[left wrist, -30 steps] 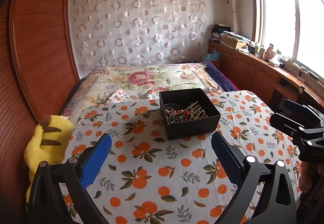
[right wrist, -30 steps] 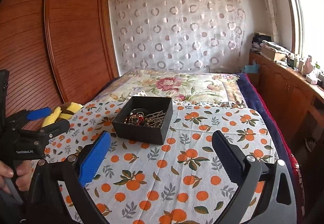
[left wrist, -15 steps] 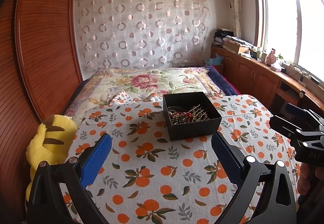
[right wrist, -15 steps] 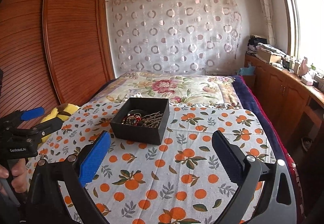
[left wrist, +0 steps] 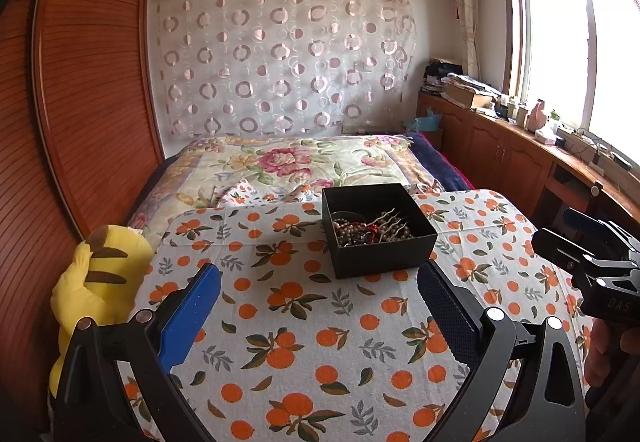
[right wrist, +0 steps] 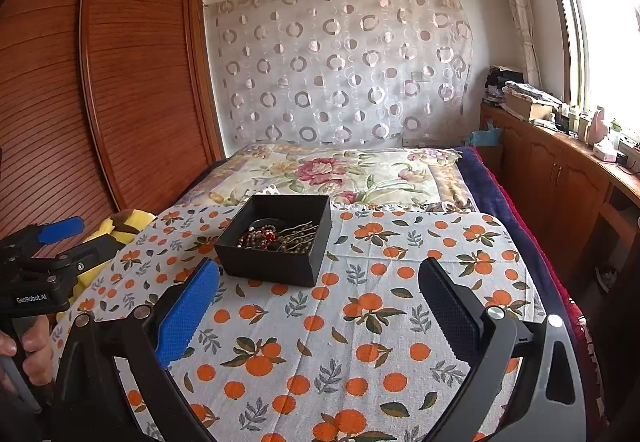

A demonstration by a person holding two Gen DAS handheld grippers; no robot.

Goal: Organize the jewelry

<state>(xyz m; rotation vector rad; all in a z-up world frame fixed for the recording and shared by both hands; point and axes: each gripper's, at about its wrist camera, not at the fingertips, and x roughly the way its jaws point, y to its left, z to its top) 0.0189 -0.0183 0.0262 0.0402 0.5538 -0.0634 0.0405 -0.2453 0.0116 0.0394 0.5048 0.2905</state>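
Observation:
A black open box stands on the orange-print tablecloth; it also shows in the right wrist view. Inside lies a tangle of bead jewelry, brown, red and pale strands, which also shows in the right wrist view. My left gripper is open and empty, hovering short of the box. My right gripper is open and empty, with the box ahead and to the left. Each gripper shows at the edge of the other's view: the right one in the left wrist view, the left one in the right wrist view.
A yellow plush toy sits at the table's left edge beside the wooden wardrobe. A bed with a floral quilt lies behind the table. Wooden cabinets with clutter run along the window on the right.
Both grippers have risen and pulled back a little, so the box sits slightly lower and farther in each view. Jaws have stayed open.

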